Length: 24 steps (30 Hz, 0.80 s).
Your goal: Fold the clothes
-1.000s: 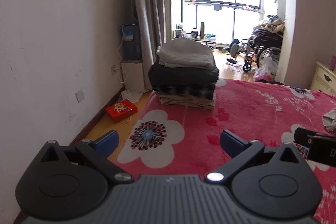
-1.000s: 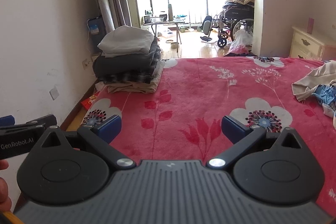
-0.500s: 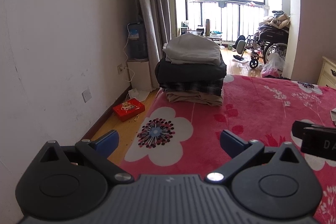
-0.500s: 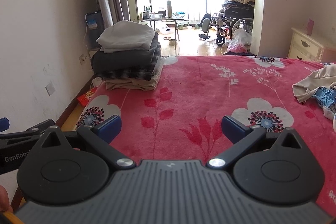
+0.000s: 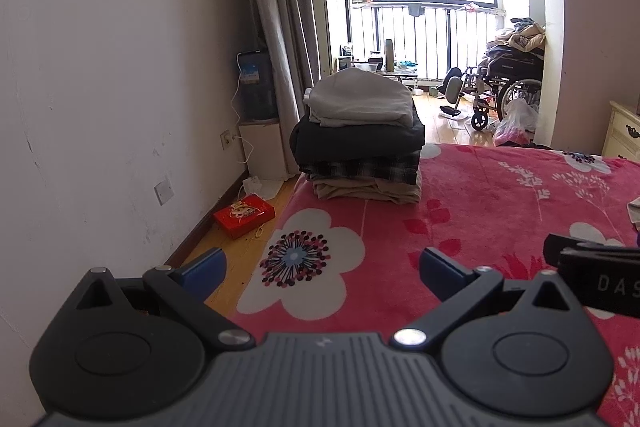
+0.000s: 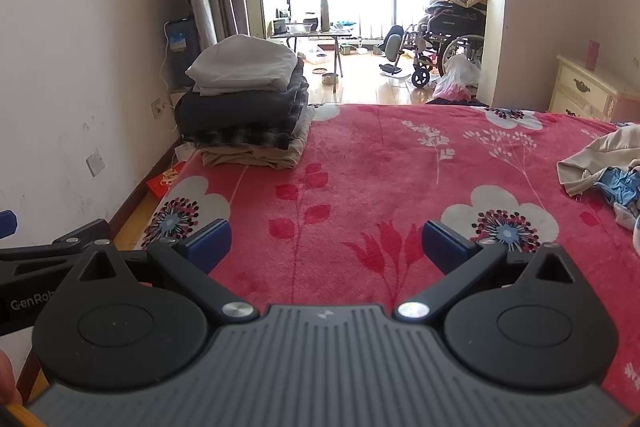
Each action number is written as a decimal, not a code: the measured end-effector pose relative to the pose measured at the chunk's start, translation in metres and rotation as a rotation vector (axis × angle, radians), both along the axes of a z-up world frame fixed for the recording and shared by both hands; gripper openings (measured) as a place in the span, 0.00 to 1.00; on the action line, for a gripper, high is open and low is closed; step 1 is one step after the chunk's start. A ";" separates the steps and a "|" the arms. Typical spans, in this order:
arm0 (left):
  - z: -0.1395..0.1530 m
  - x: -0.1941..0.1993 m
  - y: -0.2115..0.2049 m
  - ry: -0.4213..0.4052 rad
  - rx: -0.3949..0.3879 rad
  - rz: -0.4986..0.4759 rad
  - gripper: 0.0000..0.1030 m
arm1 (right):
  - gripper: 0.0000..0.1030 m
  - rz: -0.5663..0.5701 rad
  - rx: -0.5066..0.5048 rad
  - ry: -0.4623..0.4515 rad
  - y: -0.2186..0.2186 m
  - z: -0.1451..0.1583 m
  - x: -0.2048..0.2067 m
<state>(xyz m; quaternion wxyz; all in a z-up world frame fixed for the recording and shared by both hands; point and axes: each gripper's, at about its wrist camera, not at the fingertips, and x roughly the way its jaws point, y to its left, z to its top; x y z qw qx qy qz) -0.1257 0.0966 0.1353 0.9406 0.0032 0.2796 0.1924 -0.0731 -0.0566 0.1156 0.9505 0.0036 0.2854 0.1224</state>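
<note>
A: Status on the bed?

B: Red floral blanket covers the whole bed. Your two grippers hang over its near edge, side by side, nothing between the fingers of either.

A: Where are the clothes?

B: Folded stack sits at the far left corner of the bed, right at the left edge. Bottom to top: tan piece, dark plaid piece, black piece, pale grey piece on top. The stack stands square, not leaning much. The loose pile is at the right edge of the bed, well apart from the stack: a cream garment, blue fabric crumpled just beside it. It's partly cut off by the frame, so I can't tell how many pieces.

A: Tongs?

B: Left gripper: fingers spread wide, holding nothing, blue pads above the near left corner, left pad hanging past the bed edge over the floor. Right gripper: also spread wide, holding nothing, above the blanket near the middle of the near edge. Neither touches any cloth.

A: Anything else?

B: Wheelchair is beyond the far edge, by the window. Cream dresser is off the far right corner. Red box is on the floor by the left edge.
</note>
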 end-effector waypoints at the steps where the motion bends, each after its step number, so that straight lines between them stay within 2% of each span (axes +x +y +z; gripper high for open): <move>1: 0.000 0.000 0.000 0.000 0.001 0.001 1.00 | 0.99 -0.001 0.000 0.000 0.000 0.000 0.000; 24: -0.007 -0.002 0.014 0.025 -0.042 0.044 1.00 | 0.99 -0.005 -0.006 0.020 0.001 -0.004 0.001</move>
